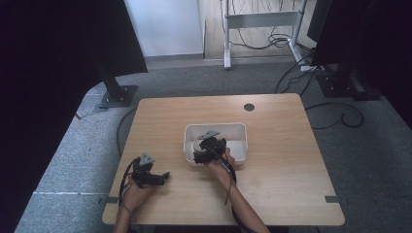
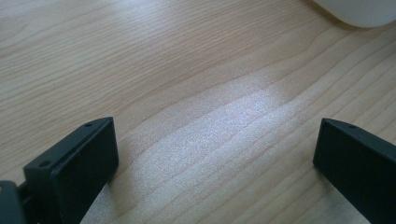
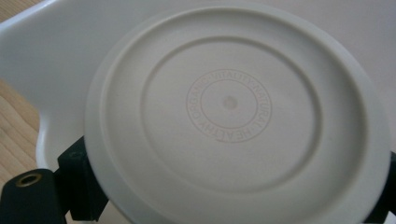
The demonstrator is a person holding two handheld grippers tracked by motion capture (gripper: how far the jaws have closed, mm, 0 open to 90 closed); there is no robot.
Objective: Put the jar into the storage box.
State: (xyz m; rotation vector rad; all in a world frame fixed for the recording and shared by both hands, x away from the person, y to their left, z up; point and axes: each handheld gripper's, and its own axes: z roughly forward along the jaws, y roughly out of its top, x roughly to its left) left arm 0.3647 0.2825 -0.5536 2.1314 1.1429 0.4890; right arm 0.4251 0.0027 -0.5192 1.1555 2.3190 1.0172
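A white rectangular bin (image 1: 240, 127) stands at the middle of the wooden table (image 1: 277, 184). My right gripper (image 1: 204, 147) hangs over the bin's left half, shut on a round cream-white disc (image 1: 198, 143). In the right gripper view this disc (image 3: 233, 107) has raised rings and a circle of embossed lettering. It sits between the black jaws of my right gripper (image 3: 233, 184), with the bin wall (image 3: 46, 56) behind it. My left gripper (image 1: 163, 177) rests near the table's front left, pointing right. In its own view my left gripper (image 2: 214, 126) is open over bare wood, with the bin's corner (image 2: 359, 11) at the top right.
A dark round hole (image 1: 248, 107) sits near the table's far edge. Grey carpet surrounds the table, with a black stand base (image 1: 116, 96) at the far left. Cables (image 1: 340, 116) and a white frame (image 1: 262, 20) lie beyond.
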